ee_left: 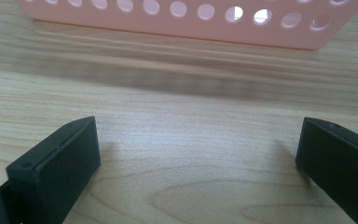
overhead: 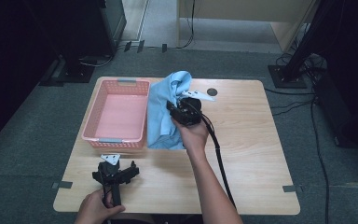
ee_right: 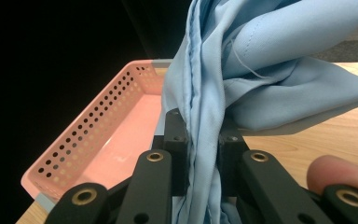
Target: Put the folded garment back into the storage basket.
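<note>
Bunched blue cloth (overhead: pixel 165 112) (partly lifted)

The wooden table (overhead: pixel 251 154) stands on grey carpet (overhead: pixel 23 154). A black stand base (overhead: pixel 286 77) and loose cables (overhead: pixel 319 154) lie at the right.

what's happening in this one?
A person works two hand-held claws at a wooden table. The right claw is shut on a light blue cloth, holding it bunched up beside the pink basket, part of it draping down to the table. The basket looks empty. The left claw rests open near the table's front edge, just in front of the basket, holding nothing.
</note>
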A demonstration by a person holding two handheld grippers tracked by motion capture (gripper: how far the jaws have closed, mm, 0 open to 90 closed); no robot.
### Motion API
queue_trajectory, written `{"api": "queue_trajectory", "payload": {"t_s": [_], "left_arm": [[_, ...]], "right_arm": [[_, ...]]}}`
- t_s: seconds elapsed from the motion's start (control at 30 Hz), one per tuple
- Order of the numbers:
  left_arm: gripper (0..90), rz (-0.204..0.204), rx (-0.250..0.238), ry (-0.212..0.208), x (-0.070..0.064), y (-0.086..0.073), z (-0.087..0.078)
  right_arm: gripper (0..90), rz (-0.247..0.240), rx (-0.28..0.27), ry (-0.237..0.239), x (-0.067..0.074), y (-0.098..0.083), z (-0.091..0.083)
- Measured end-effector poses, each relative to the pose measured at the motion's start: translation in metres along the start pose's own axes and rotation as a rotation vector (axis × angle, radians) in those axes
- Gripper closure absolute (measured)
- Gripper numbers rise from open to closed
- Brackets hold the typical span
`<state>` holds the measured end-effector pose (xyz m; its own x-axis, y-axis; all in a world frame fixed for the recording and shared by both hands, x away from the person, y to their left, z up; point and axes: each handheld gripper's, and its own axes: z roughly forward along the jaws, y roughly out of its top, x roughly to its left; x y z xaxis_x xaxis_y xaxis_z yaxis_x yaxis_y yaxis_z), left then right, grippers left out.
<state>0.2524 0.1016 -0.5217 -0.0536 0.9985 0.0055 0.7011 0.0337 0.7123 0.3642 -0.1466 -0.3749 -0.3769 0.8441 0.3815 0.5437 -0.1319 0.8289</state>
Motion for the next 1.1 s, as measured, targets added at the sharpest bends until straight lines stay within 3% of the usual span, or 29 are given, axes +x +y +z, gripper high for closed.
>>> {"api": "queue_trajectory", "payload": {"t_s": [0.53,1.1], "left_arm": [[0.0,0.000,0.000,0.000,0.000,0.000,0.000],[0.0,0.001,0.002,-0.001,0.000,0.000,0.000]], "right_arm": [[80.1,0.002,0.002,0.044,0.028,0.018,0.023],[80.1,-0.014,0.037,0.069,0.056,0.020,0.058]]}}
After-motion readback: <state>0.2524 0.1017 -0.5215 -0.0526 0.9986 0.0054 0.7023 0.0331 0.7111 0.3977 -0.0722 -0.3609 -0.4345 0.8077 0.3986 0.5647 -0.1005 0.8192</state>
